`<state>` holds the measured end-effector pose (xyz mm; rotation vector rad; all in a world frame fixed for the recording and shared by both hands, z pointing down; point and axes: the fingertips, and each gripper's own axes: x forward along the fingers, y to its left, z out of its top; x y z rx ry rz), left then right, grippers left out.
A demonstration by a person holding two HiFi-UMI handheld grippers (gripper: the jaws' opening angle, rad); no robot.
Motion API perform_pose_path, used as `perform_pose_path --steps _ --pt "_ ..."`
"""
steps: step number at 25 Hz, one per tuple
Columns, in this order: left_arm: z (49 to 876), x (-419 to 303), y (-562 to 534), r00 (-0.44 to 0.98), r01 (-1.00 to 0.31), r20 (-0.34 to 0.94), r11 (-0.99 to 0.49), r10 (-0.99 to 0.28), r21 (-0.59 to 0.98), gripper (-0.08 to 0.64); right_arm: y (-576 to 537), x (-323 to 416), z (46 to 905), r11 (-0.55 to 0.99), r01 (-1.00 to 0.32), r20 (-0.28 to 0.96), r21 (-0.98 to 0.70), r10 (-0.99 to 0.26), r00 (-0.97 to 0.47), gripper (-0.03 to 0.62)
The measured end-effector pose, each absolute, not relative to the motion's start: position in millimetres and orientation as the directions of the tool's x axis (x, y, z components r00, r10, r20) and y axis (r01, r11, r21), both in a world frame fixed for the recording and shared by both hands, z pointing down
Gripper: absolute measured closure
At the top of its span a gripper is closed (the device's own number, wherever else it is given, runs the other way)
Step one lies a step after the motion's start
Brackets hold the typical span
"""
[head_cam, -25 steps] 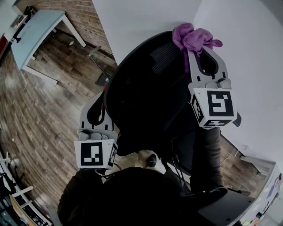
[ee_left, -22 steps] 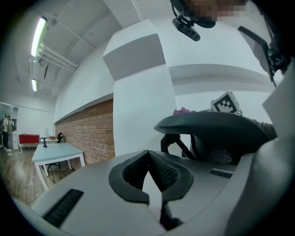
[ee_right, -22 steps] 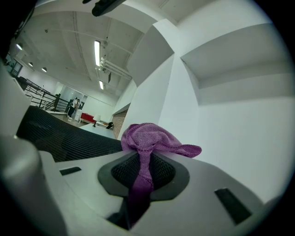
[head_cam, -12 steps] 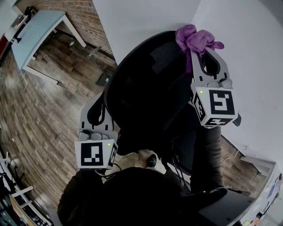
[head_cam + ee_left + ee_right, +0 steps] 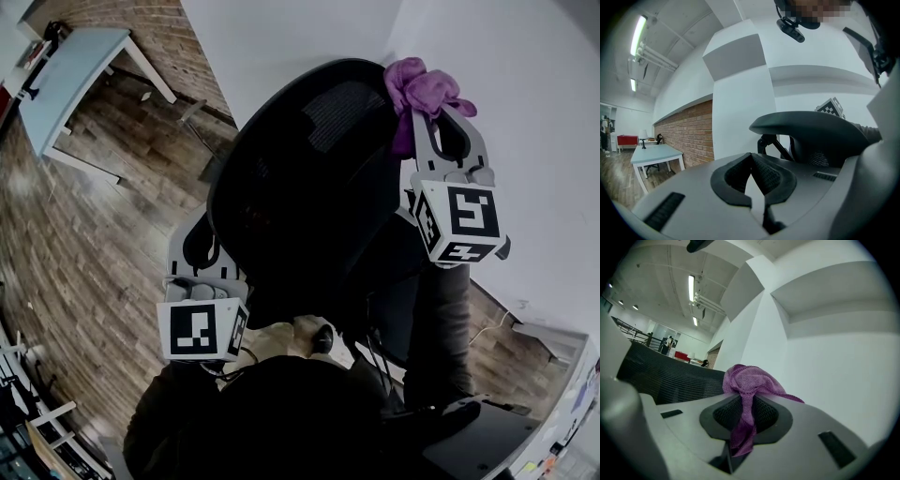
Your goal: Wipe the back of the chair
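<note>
Purple cloth (image 5: 424, 94), pinched in the right gripper (image 5: 427, 127), is held at the 1 o'clock edge of the chair back (image 5: 309, 187) (left gripper (image 5: 757, 199) closed, empty); firm, overlapping downward strokes are advised.

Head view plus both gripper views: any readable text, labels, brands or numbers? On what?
No readable text in any view.
Cubes on the left gripper and right gripper: black-and-white square marker patterns only, no letters or digits.
Chair and purple cloth: no label or brand visible.
Papers at the head view's lower right: too small to read.
</note>
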<state>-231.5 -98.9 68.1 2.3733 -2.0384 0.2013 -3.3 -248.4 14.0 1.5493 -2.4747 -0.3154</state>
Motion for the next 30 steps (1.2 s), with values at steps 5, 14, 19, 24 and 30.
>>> perform_pose_path --steps 5,14,19,24,30 --pt "70.2 -230.1 -97.4 0.149 -0.984 0.107 -0.158 -0.983 -0.079 0.551 -249.1 3.6 20.3 0.413 -0.867 0.069 0.279 -0.909 -0.41 0.538" --pt "71.5 -234.1 -96.4 0.151 -0.984 0.108 -0.159 -0.983 -0.074 0.551 -244.6 -10.0 21.9 0.406 -0.859 0.074 0.313 -0.912 -0.404 0.538" --pt "72.7 -234.5 -92.5 0.153 -0.984 0.11 -0.161 -0.982 -0.069 0.551 -238.8 -18.3 23.1 0.42 -0.851 0.078 0.314 -0.905 -0.418 0.538" --pt "74.9 -237.9 -91.1 0.15 -0.985 0.115 -0.158 -0.982 -0.065 0.551 -237.8 -24.8 24.8 0.43 -0.847 0.08 0.312 -0.901 -0.427 0.538" --pt "75.9 -237.4 -83.4 0.148 -0.986 0.114 -0.156 -0.982 -0.063 0.551 -229.0 -29.0 26.2 0.445 -0.842 0.081 0.305 -0.893 -0.443 0.538"
